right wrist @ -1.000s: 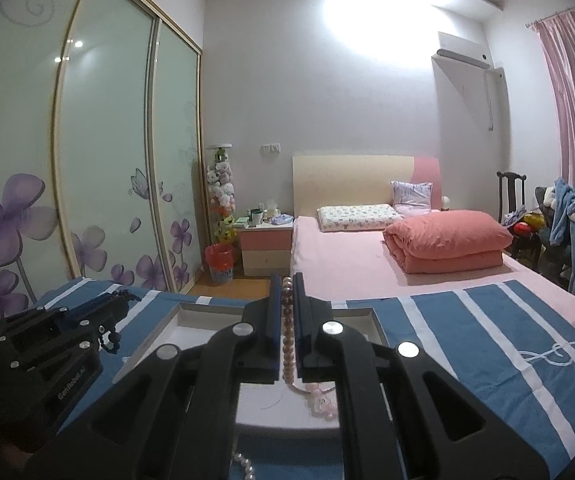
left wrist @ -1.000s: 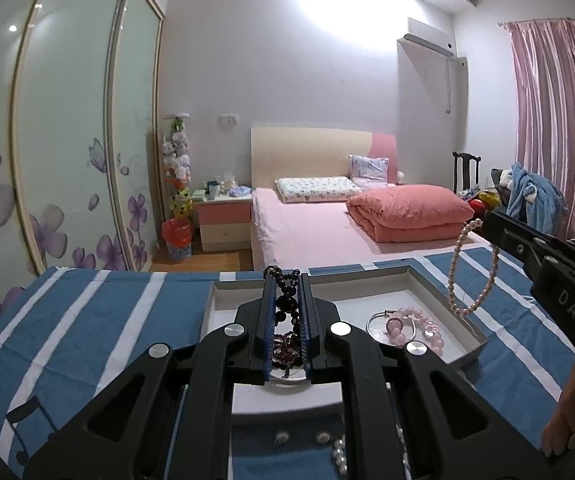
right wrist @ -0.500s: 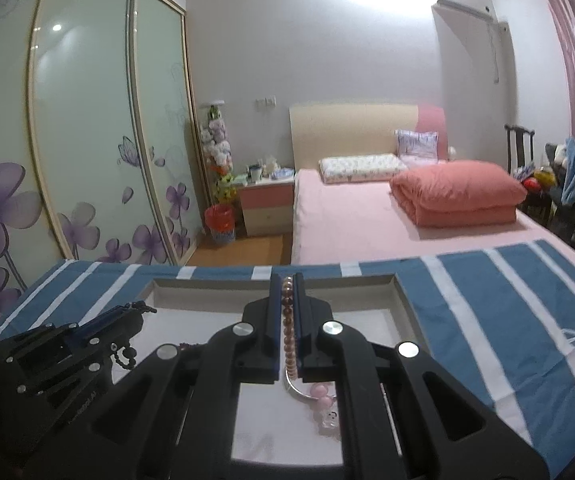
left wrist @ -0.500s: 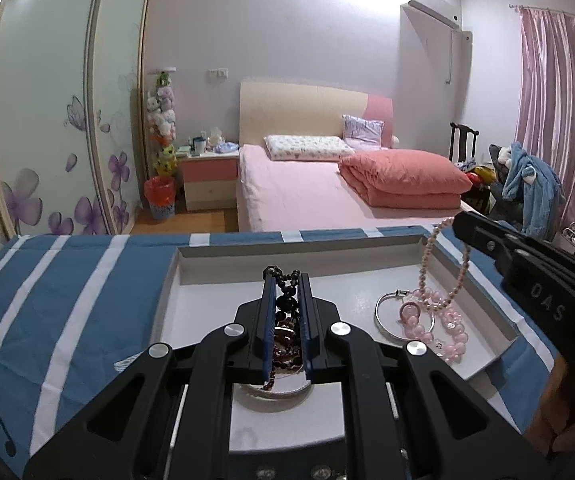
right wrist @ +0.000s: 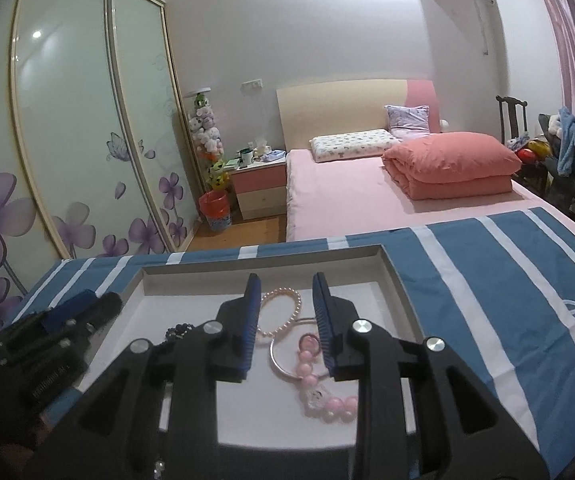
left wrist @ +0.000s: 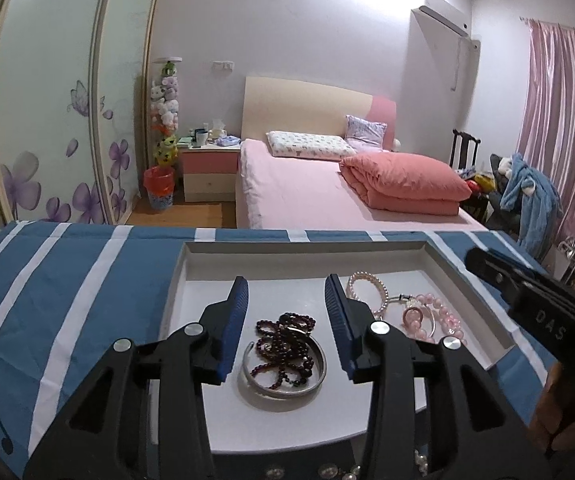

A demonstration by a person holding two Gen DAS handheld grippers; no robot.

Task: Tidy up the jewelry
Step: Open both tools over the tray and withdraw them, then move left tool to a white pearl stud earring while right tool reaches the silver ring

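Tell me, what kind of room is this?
It looks like a bedroom: there is a pink bed with a pillow, a bedside table, and a wardrobe painted with purple flowers.

I see a blue cloth with white stripes (left wrist: 67, 280) covering the surface, with a shallow white rectangular tray (left wrist: 303, 247) lying flat on it and small pearl earrings (left wrist: 329, 470) beside the tray's near edge.

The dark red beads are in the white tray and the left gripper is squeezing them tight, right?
Not quite. The dark red beads do lie in the white tray, but the left gripper is open, with its jaws apart on either side of them. The left wrist view shows this.
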